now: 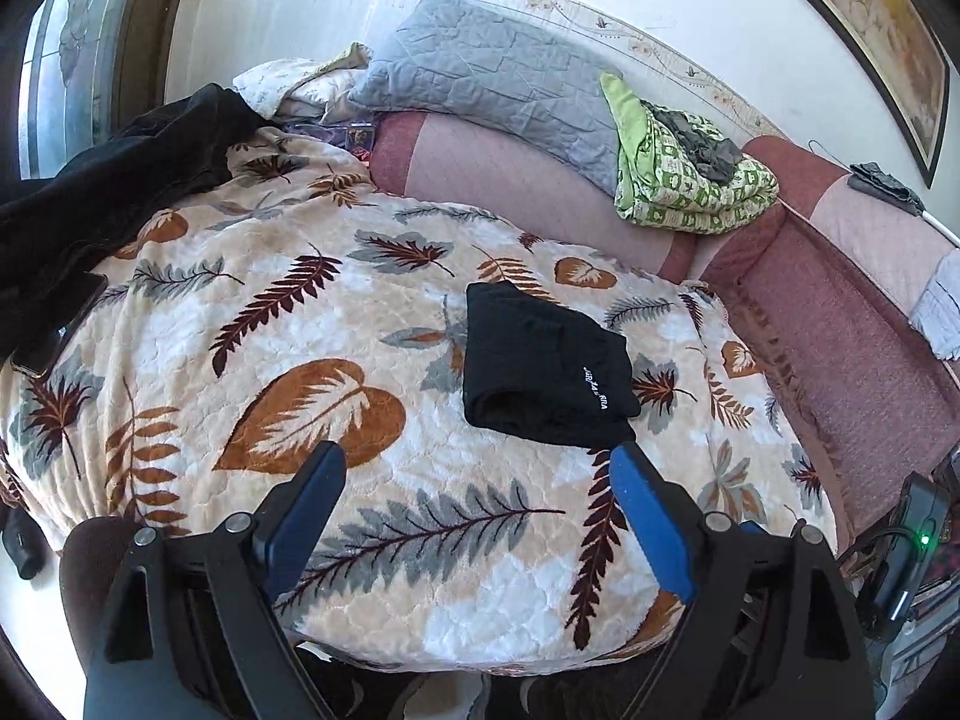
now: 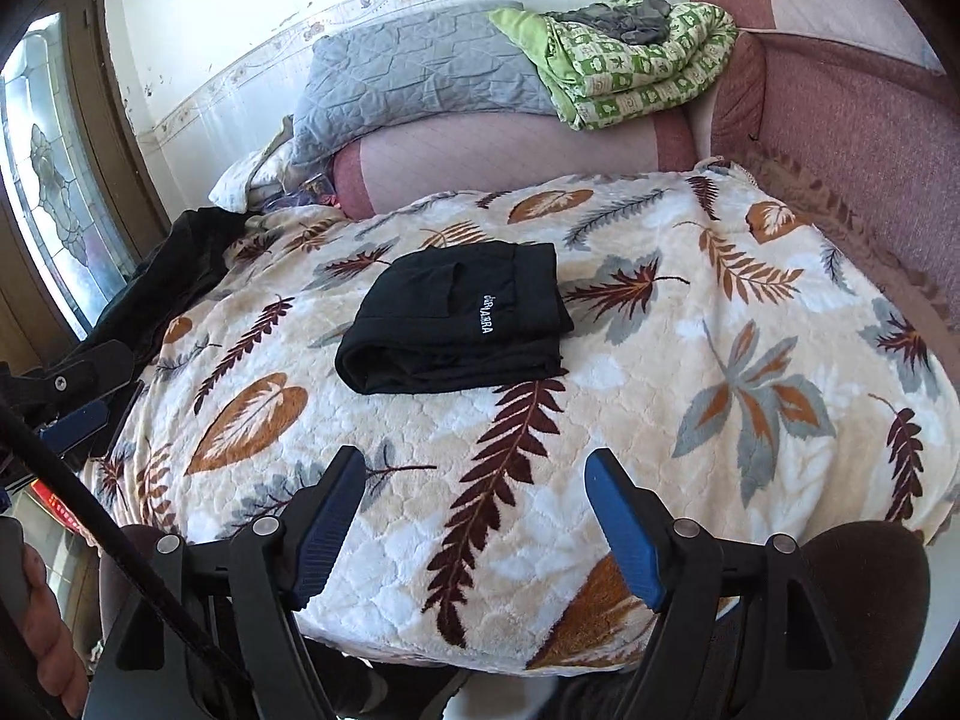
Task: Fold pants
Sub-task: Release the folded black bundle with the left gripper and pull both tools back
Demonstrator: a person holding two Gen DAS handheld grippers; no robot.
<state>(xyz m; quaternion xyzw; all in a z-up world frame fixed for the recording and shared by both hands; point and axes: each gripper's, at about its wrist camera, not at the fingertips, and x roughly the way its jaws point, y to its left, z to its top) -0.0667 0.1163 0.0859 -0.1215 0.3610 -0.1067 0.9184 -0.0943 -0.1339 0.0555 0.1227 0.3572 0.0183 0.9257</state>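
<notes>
Left wrist view showed the black pants (image 1: 543,369) already folded into a compact bundle on the leaf-patterned blanket (image 1: 240,312), just beyond the left tool (image 1: 477,462) and right tool (image 2: 477,468), both gaping wide and empty, so folding looked finished.

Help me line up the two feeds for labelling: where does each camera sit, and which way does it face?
Left wrist: on the left gripper, looking down along its open blue-padded fingers at the folded black pants on the leaf-print blanket; no hand shows.
Right wrist: on the right gripper, jaws open, looking down at the same pants; the left gripper and part of a hand show at the left edge.
Shared: pants, blanket, grey pillow, green quilt, pink sofa back.
</notes>
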